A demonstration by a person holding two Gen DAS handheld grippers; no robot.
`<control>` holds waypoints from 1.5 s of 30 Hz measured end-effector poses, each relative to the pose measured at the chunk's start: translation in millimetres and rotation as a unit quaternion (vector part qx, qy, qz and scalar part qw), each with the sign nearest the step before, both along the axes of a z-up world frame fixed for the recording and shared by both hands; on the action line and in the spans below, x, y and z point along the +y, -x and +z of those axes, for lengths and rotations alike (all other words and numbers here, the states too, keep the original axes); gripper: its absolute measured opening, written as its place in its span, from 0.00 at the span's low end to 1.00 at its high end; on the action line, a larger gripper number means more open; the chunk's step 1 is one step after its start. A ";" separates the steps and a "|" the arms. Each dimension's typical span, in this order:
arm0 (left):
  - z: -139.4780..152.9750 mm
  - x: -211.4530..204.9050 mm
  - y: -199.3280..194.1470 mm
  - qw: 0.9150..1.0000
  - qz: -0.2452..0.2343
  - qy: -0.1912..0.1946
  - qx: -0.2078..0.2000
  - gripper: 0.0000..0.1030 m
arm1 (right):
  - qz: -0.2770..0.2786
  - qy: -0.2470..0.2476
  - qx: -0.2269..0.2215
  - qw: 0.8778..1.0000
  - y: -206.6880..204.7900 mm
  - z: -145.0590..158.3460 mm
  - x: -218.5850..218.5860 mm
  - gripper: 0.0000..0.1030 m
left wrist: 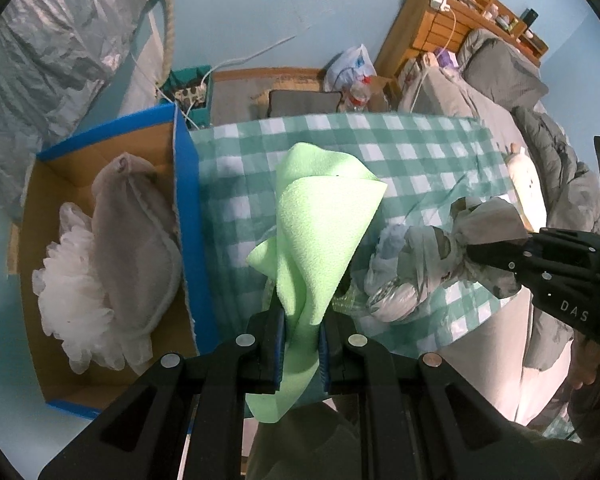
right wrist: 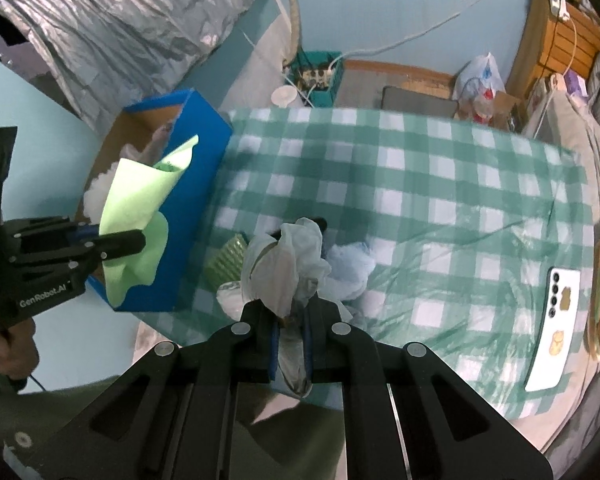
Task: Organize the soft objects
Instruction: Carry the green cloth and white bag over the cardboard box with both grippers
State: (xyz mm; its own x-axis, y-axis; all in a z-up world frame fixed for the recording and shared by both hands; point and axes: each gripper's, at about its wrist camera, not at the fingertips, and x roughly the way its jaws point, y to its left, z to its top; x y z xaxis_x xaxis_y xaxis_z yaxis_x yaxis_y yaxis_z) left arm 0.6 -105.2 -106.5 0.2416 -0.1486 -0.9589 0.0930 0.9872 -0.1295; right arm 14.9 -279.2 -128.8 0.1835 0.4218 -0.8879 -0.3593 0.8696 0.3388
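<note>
Both your tools hold soft things above the checked surface [right wrist: 440, 184]
Left tool [left wrist: 302, 334] grips the green cloth [left wrist: 320, 232]; right tool [right wrist: 291, 336] clenches a crumpled plastic bag [right wrist: 284, 264]

Cool, even indoor light with soft shadows; heavy fisheye bending and black vignette at every corner, the checked cloth [right wrist: 420, 184] slightly motion-blurred in the right wrist view

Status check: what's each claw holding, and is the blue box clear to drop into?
Left claw shut on green cloth. Right claw shut on plastic bag. Blue box open, already holding grey pouch, white pouf.
</note>
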 end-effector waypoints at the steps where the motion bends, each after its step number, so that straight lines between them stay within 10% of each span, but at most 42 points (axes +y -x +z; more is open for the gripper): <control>1: 3.0 1.3 -0.4 1.000 0.003 0.001 -0.003 0.13 | 0.001 -0.001 -0.004 1.000 -1.8 3.8 0.8 0.07; 45: 40.3 131.9 25.1 0.986 0.160 0.004 -0.046 0.13 | 0.137 -0.044 -0.071 0.987 -31.4 70.1 142.6 0.07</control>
